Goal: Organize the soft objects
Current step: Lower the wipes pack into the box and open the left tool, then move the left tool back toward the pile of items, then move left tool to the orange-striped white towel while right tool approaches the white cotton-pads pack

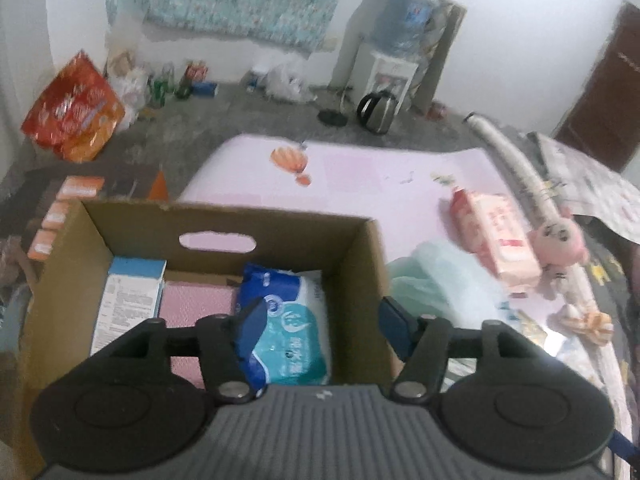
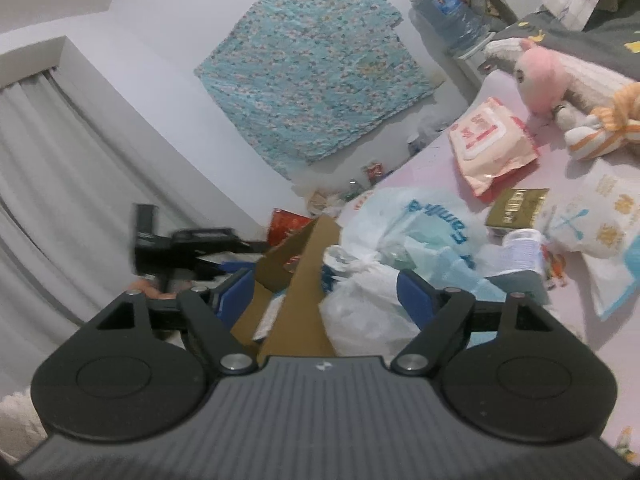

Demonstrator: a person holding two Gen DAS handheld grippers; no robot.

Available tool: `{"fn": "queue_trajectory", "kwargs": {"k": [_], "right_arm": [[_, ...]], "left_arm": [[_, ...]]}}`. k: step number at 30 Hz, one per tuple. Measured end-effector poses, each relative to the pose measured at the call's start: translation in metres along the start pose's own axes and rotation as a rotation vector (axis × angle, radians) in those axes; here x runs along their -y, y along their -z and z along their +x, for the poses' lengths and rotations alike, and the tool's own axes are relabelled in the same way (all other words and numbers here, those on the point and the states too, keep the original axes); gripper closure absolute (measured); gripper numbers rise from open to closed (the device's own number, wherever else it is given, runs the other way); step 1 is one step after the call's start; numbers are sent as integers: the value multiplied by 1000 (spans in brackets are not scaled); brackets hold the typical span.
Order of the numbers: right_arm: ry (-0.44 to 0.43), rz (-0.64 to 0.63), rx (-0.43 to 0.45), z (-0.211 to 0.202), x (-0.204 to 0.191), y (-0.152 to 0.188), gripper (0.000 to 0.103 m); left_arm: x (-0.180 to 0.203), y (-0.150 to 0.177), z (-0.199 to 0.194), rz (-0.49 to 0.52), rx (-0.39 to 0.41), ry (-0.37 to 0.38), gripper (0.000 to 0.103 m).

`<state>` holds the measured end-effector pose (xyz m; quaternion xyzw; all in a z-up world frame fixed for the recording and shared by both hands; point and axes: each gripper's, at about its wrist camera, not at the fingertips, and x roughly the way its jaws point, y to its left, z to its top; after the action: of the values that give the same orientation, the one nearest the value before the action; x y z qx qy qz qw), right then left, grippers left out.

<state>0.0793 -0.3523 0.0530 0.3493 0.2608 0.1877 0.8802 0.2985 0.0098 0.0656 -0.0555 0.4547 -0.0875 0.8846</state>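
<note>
With my left claw [image 1: 320, 320] standing open over the cardboard box [image 1: 72, 248], nothing between its fingers, I judge the blue tissue pack [image 1: 292, 320] below it to be stowed; it lies inside the box, beside a pink pad [image 1: 198, 300] and a white-and-blue carton [image 1: 132, 292]; so one soft thing is in, and the step in hand is going for another. My right claw [image 2: 326, 292] is likewise open and empty, hovering near the box's corner [image 2: 308, 264] with a white plastic bag [image 2: 368, 296] just ahead of it; the bag sits on the pink sheet [image 1: 380, 176] of the bed, touching or nearly touching the box wall. Further off on that sheet lie a pink wipes pack [image 2: 492, 140], a pink plush toy [image 2: 536, 76] and an orange-striped soft toy [image 2: 600, 132], all outside the box. The next move, as I read it, calls for the right claw to close on the bag's loose plastic; a thin, slippery thing, likely to slump, so a gathered fold would serve best.
</note>
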Motion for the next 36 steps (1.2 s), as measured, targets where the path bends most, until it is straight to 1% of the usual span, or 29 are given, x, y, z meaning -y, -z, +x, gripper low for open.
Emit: {"fn": "queue_trajectory", "kwargs": {"k": [1, 2, 7, 11, 14, 16, 17, 20, 23, 26, 29, 32, 36], "right_arm": [[0, 0, 0, 0, 0, 0, 23], [28, -12, 3, -4, 3, 4, 23], [83, -9, 24, -20, 18, 12, 23], [103, 3, 55, -37, 30, 15, 23], [105, 16, 82, -51, 41, 15, 23], [108, 26, 98, -60, 48, 15, 23], [110, 31, 107, -66, 51, 16, 23], [118, 44, 132, -78, 60, 18, 23], [148, 40, 150, -88, 68, 22, 23], [185, 32, 161, -93, 76, 24, 23], [208, 29, 174, -96, 83, 24, 23], [219, 26, 188, -95, 90, 21, 23], [271, -24, 200, -89, 94, 17, 23]], "left_arm": [[5, 2, -11, 14, 19, -2, 35], [10, 4, -21, 28, 36, 0, 32], [43, 13, -70, 114, 115, 8, 27], [74, 26, -105, 159, 161, 58, 20], [101, 41, -124, 209, 182, 92, 18], [119, 50, -129, 237, 185, 109, 14], [128, 54, -130, 251, 178, 116, 12], [160, 64, -125, 304, 135, 134, 12], [188, 74, -116, 346, 106, 146, 12], [216, 78, -104, 368, 65, 159, 12], [246, 78, -88, 374, 19, 192, 12], [280, 71, -66, 346, -42, 230, 12], [324, 56, -16, 240, -150, 296, 12]]}}
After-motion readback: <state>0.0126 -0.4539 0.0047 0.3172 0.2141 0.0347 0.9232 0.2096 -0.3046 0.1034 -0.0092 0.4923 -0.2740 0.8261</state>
